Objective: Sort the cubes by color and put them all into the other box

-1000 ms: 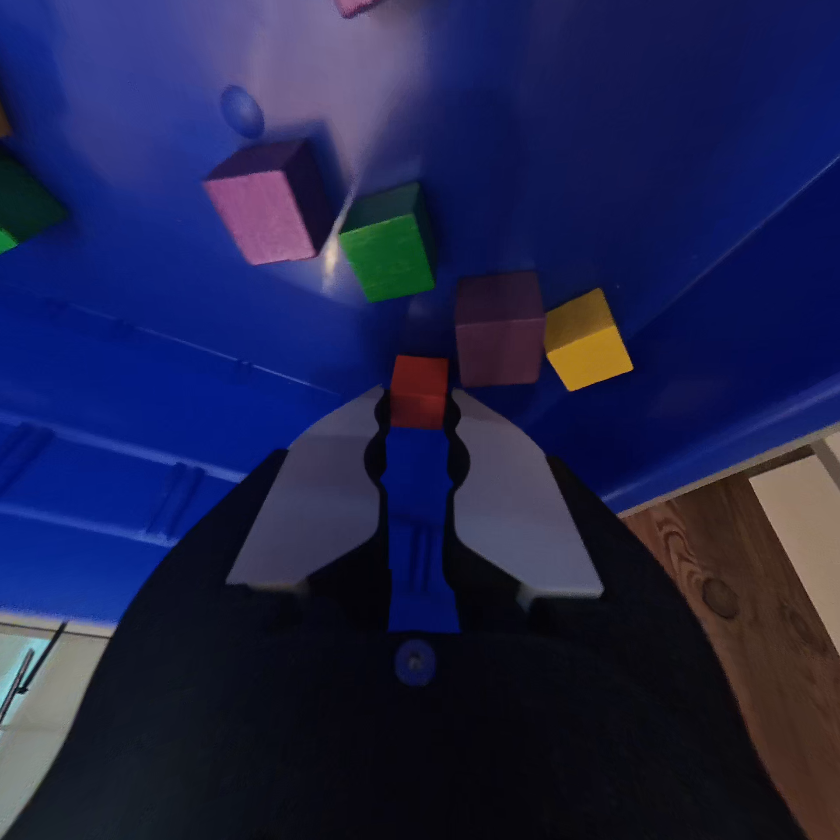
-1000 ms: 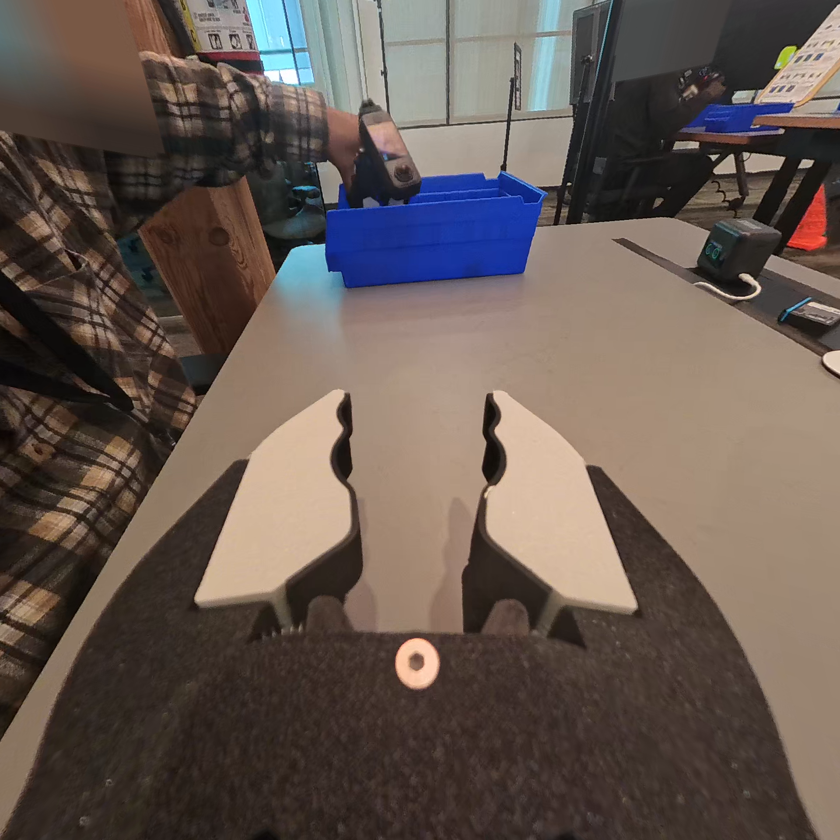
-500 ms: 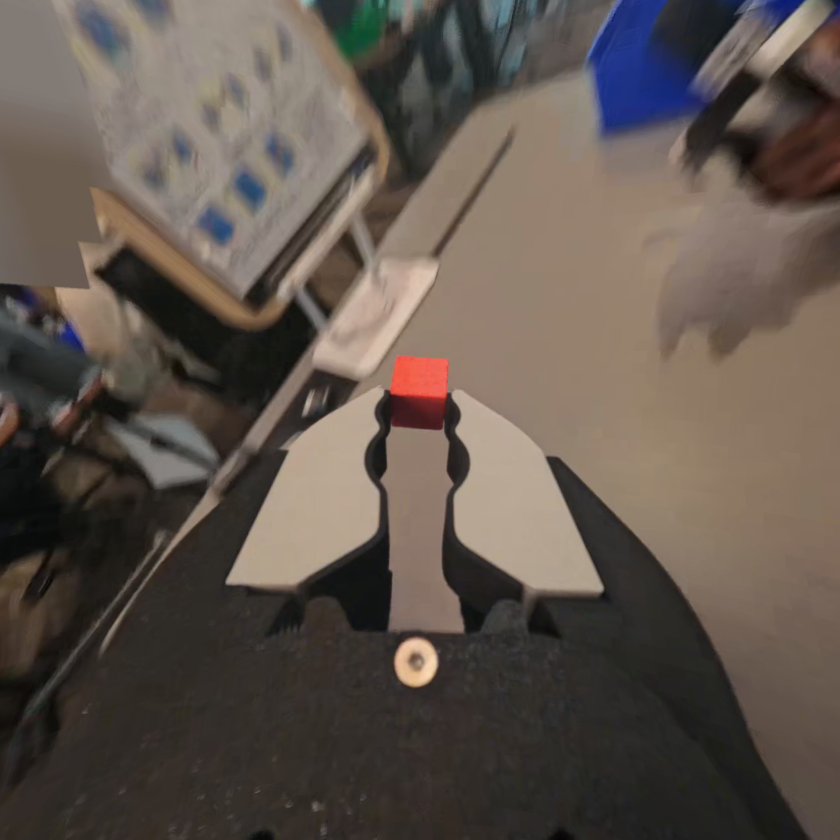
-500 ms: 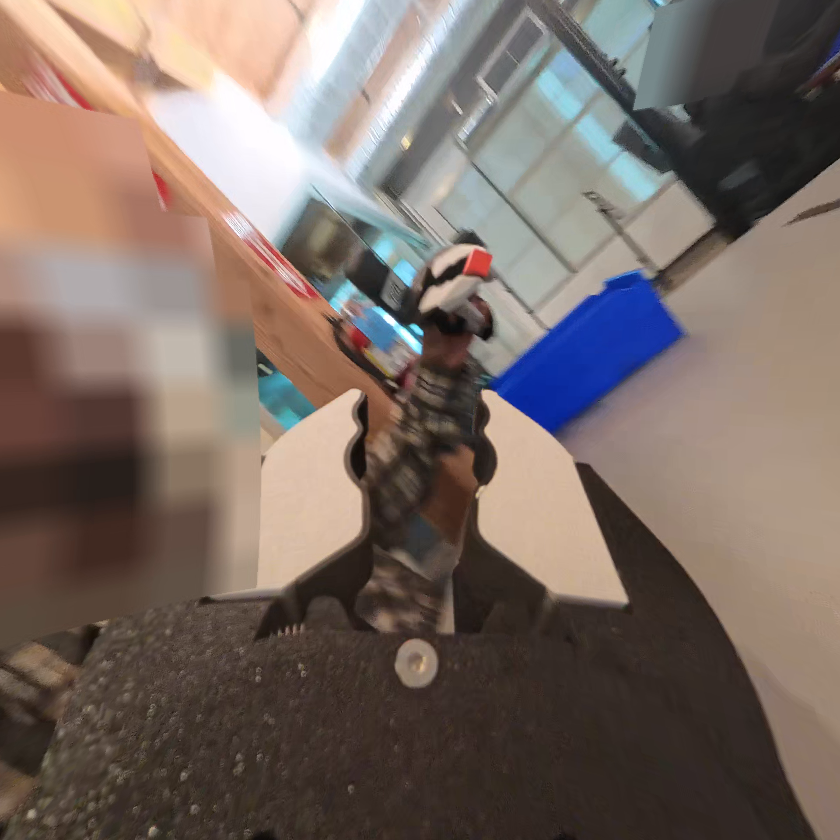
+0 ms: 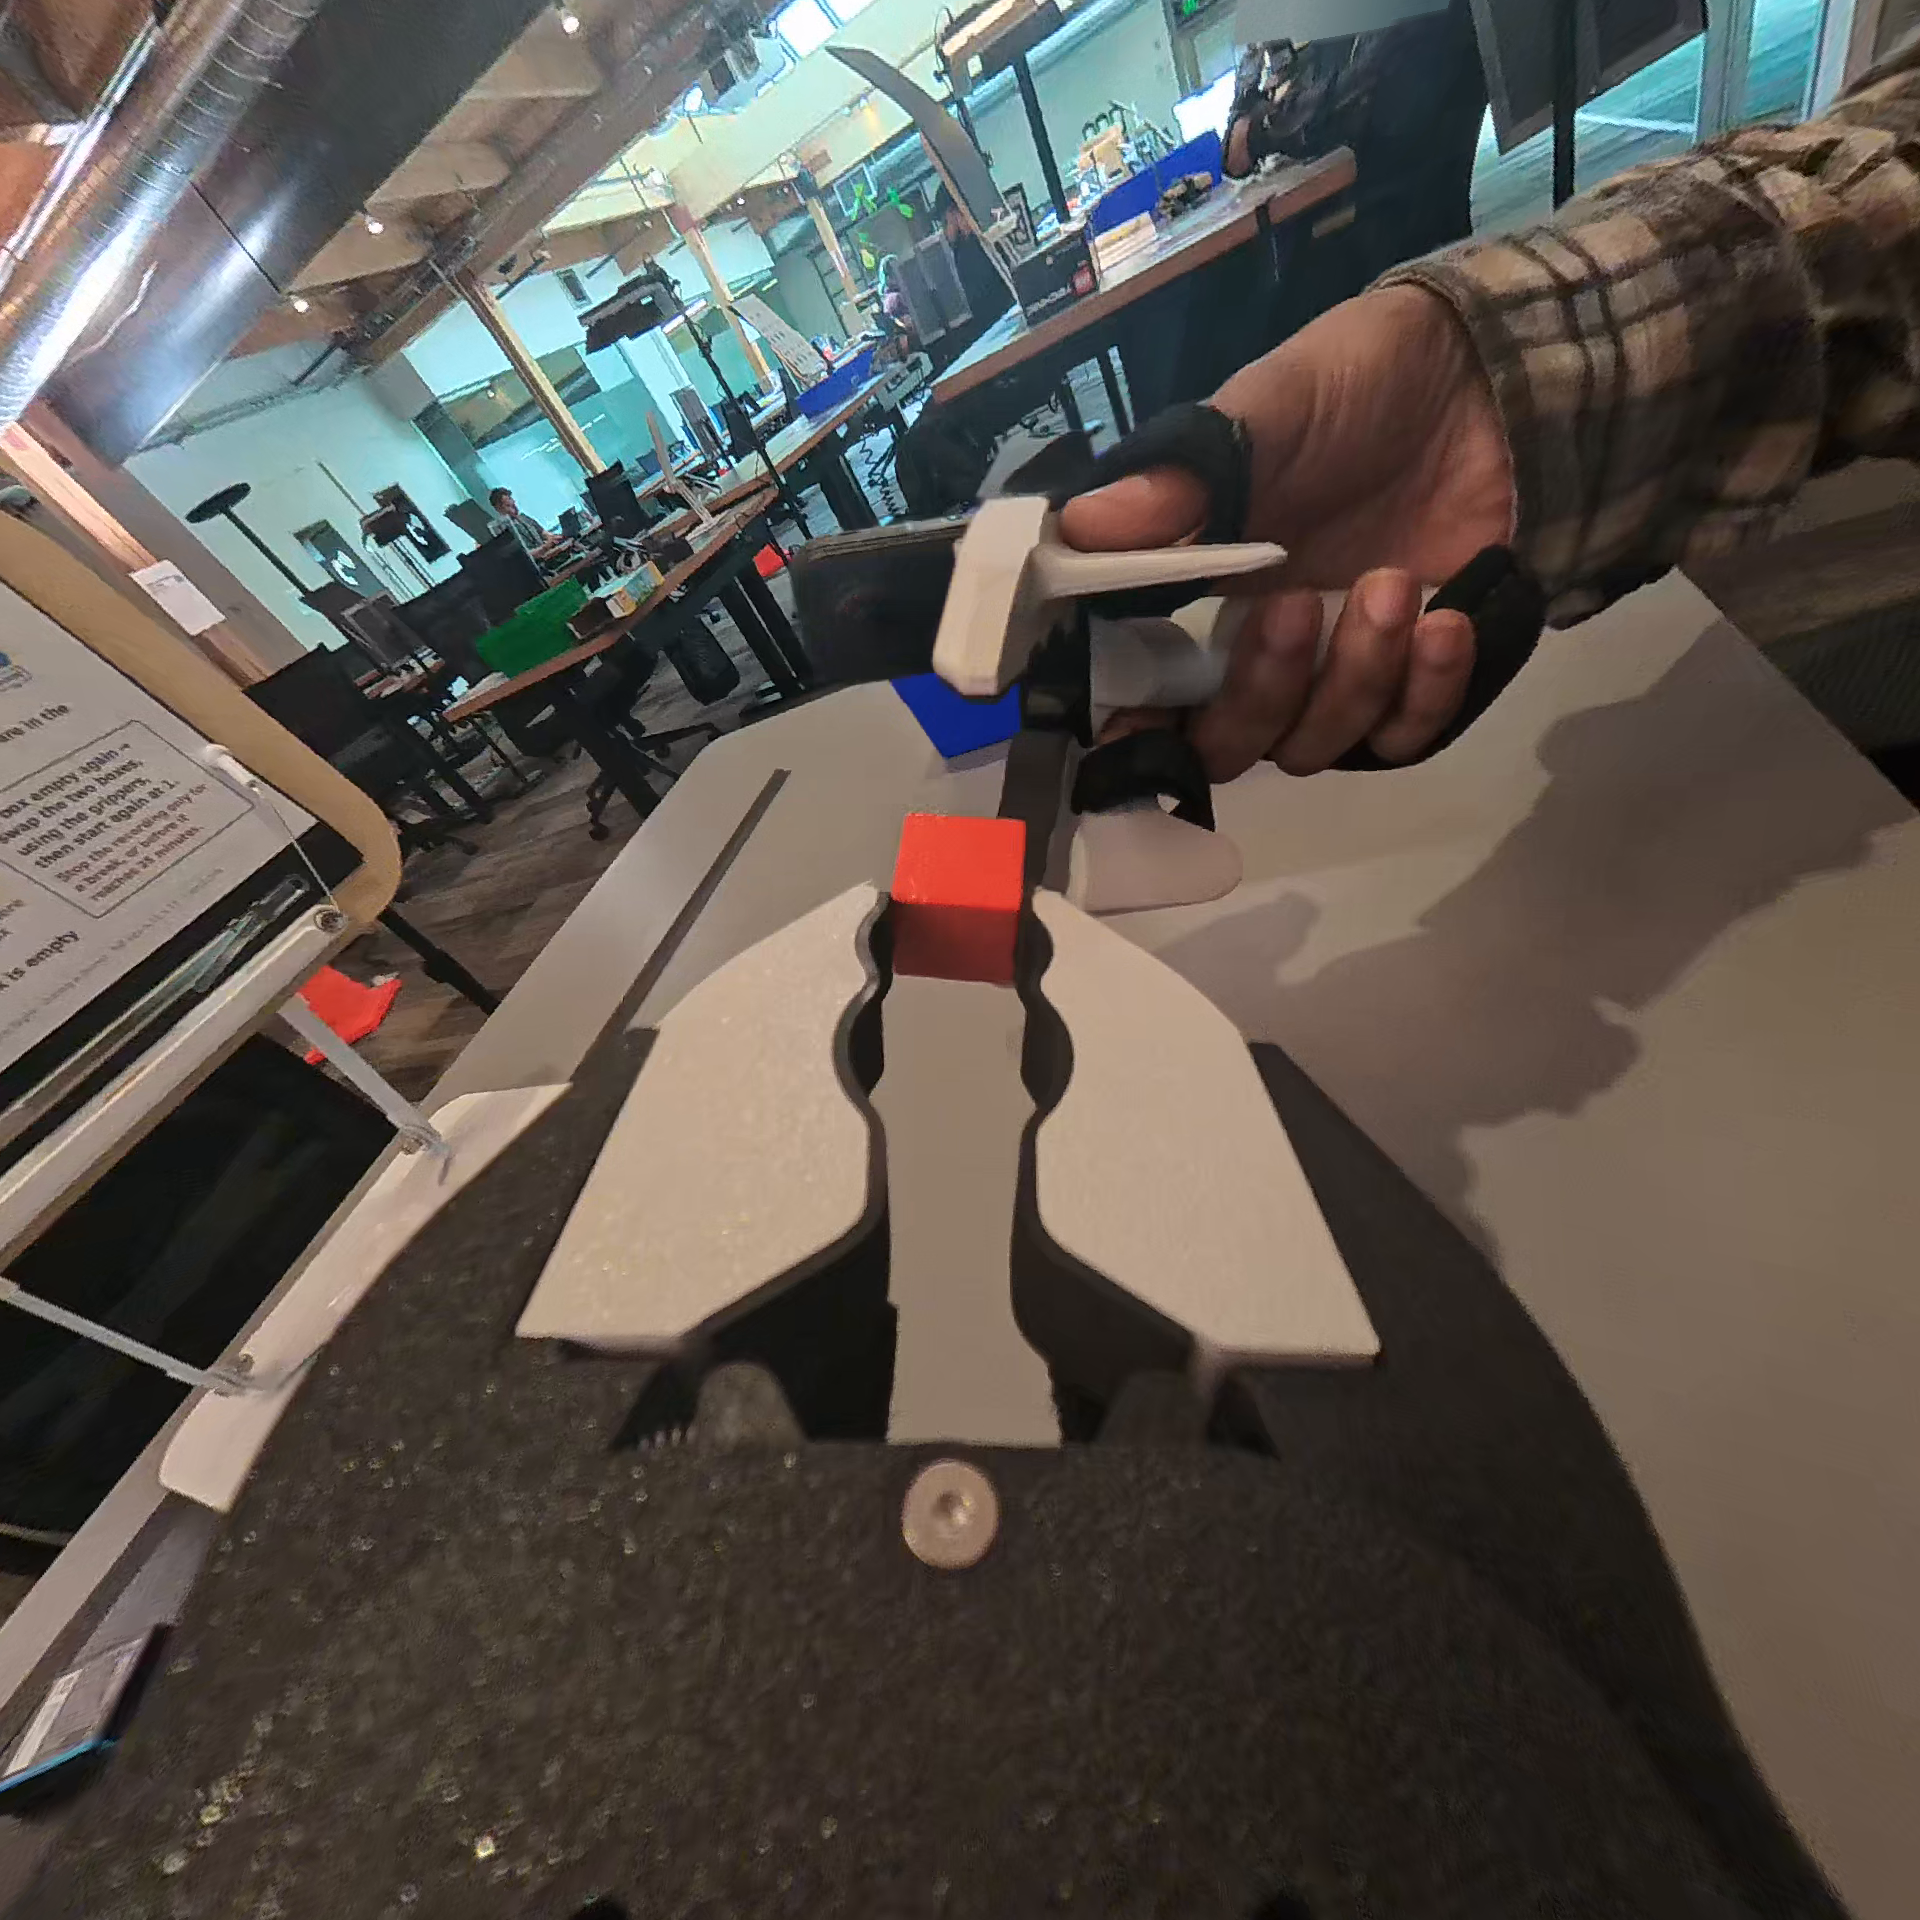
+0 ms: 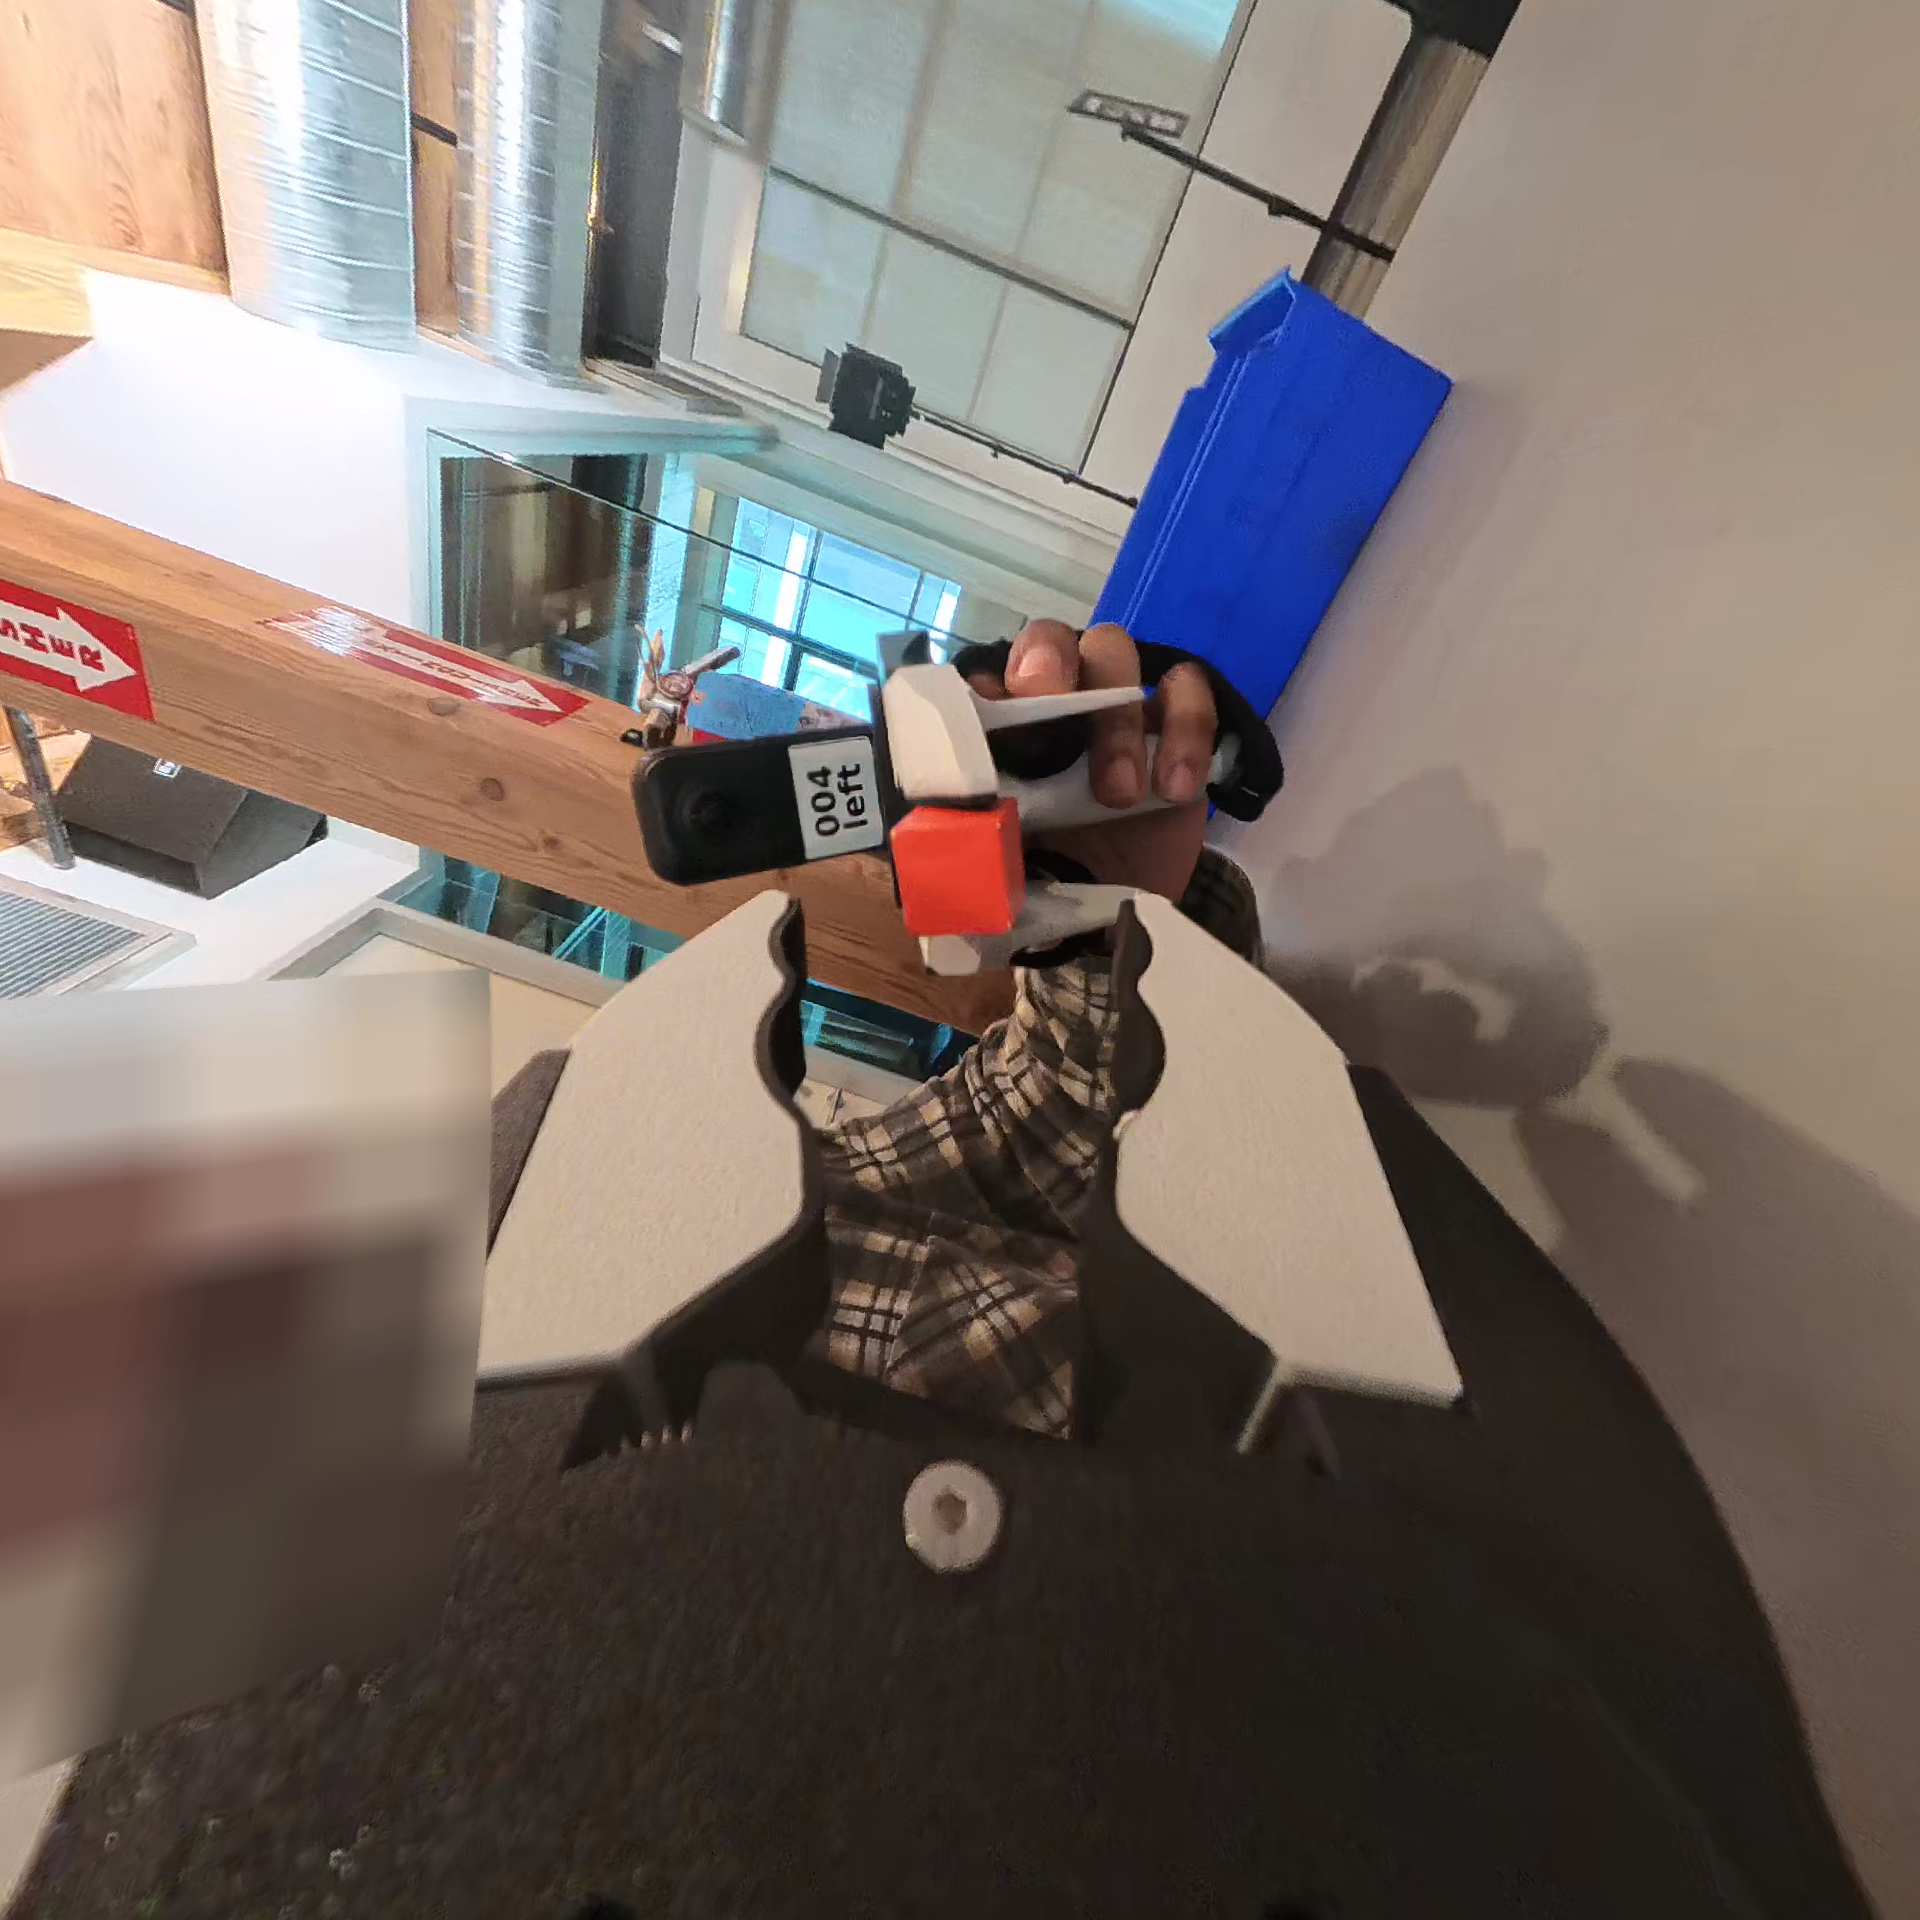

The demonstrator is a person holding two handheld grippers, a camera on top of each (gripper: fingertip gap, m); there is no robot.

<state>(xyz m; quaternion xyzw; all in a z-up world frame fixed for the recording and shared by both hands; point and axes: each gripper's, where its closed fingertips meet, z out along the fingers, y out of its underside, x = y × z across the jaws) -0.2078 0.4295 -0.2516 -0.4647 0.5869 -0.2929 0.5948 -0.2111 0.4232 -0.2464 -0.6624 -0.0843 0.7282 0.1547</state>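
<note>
My left gripper [image 5: 956, 925] is shut on a red cube [image 5: 954, 896] and holds it in the air above the grey table [image 5: 1558, 1039]. My right gripper [image 6: 956, 935] is open and empty, rolled sideways and facing the left gripper. In the right wrist view the left gripper [image 6: 951, 847] shows just beyond my fingertips, with the red cube [image 6: 951, 868] pinched between its white fingers [image 6: 930, 727]. In the left wrist view, a hand [image 5: 1351, 540] holds the right gripper close behind the cube. A blue box [image 6: 1268, 499] stands on the table farther off; its inside is hidden.
A sign board on a stand [image 5: 156, 831] is at the table's left edge, with a black strip [image 5: 707, 894] running along the table. A wooden beam [image 6: 312, 707] and a plaid sleeve [image 6: 966, 1195] fill the space behind the grippers. Other desks stand far back.
The left gripper has lifted the red cube out of the blue box of cubes and swung round. The right gripper rose from the table and rolled sideways; the two now face each other.
</note>
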